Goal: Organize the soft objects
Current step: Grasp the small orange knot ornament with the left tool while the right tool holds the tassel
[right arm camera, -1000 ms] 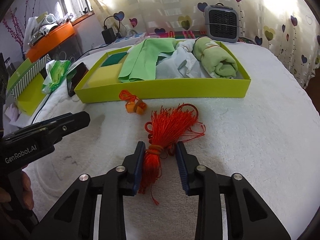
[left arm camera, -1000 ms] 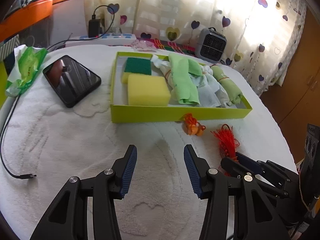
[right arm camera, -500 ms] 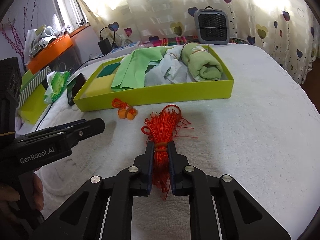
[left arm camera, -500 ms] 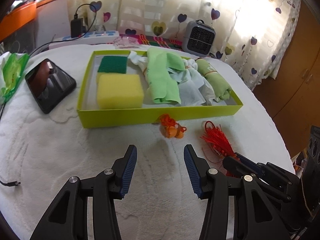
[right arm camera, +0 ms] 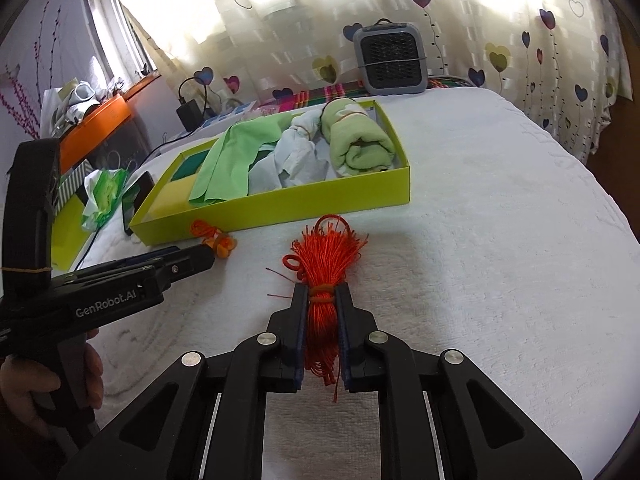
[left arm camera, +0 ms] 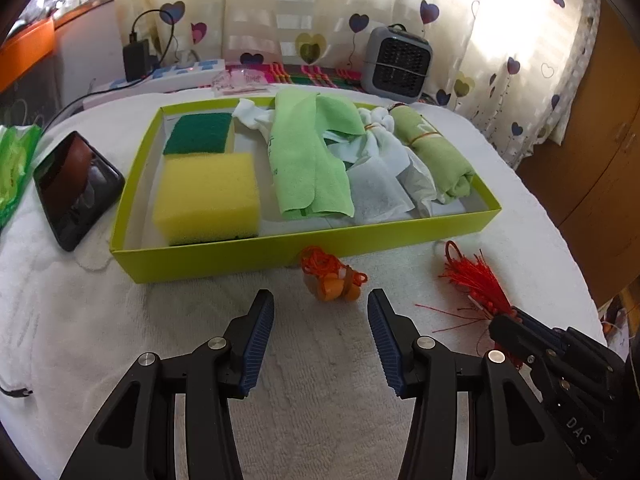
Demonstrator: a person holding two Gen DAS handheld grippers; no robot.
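Now right gripper (right arm camera: 322,300) jaws pinch the frayed red thread bundle (right arm camera: 326,258); left gripper (left arm camera: 320,312) jaws gape, empty.

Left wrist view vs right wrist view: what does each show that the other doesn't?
Only the left wrist view: the left tool from behind, jaws open on nothing, and the whole yellow foam sponge and dark green scouring pad.

Only the right wrist view: the right tool shut on the red thread tassel at its tied waist, jaws having just closed; a hand.

Both: the lime cardboard tray, the rolled green towel, the small orange corded ornament, the grey fan heater.
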